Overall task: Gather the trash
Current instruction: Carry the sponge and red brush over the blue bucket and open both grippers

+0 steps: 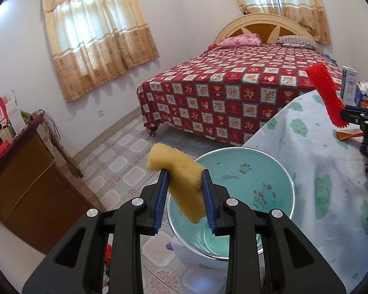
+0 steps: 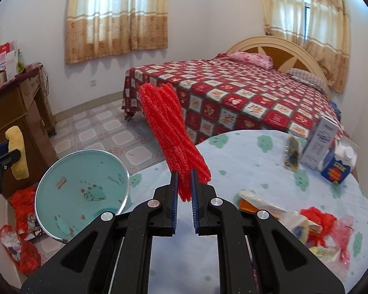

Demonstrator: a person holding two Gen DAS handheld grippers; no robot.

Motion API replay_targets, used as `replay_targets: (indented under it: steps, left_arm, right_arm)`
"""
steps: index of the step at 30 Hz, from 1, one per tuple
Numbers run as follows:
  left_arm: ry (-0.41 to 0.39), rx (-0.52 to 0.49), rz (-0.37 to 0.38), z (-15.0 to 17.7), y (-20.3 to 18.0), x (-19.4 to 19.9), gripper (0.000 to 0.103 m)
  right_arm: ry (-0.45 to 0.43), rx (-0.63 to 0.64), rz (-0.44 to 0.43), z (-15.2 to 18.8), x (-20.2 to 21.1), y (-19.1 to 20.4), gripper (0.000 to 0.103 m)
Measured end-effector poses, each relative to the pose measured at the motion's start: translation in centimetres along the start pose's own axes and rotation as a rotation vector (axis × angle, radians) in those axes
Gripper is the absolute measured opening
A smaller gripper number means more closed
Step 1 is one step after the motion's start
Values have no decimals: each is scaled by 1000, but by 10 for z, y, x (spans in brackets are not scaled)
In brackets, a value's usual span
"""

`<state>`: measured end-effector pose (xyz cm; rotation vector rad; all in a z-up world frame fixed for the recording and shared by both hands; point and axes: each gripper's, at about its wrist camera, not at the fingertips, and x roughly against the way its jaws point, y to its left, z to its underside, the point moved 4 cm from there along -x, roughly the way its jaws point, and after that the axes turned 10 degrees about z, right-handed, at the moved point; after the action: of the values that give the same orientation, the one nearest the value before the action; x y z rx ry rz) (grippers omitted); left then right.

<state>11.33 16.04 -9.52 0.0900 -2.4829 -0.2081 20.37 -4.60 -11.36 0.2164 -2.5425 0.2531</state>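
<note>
one yellow foam sponge block (image 1: 181, 186). one bundle of red foam netting sleeves (image 2: 175, 138). one round teal enamel basin with a cartoon print (image 1: 243, 171). two cartons on the far right of the table (image 2: 233, 154): one tall white and grey box (image 2: 317, 144) and one blue and white gable-top carton (image 2: 338, 166). one small dark packet (image 2: 291, 155) just left of them. a heap of wrappers and red netting (image 2: 314, 227) at the near right, too tangled to count. two red plastic bags (image 2: 24, 232) on the floor at the left. two curtained windows (image 2: 117, 17). two pillows (image 1: 240, 40) on one bed (image 1: 233, 85).
</note>
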Motion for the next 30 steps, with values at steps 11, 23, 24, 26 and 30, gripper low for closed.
replay_targets:
  steps: [11,23,24,26,30]
  left_arm:
    - [17,17,-37,3,9,-7,29]
    - [21,18,-30,4,7,-9,30]
    - [22,18,-28,4,6,-9,30]
    - [21,17,-26,4,5,-9,30]
    - [18,14,-18,4,1,-7,30]
  right_arm:
    - [19,46,-51,-3,-15,33,11]
    - [24,87,-79,1,-14,50,11]
    - [24,90,-80,0,-14,51,11]
    - [22,94,-81,0,-13,52,11]
    - [21,99,-86,0,-13,54,11]
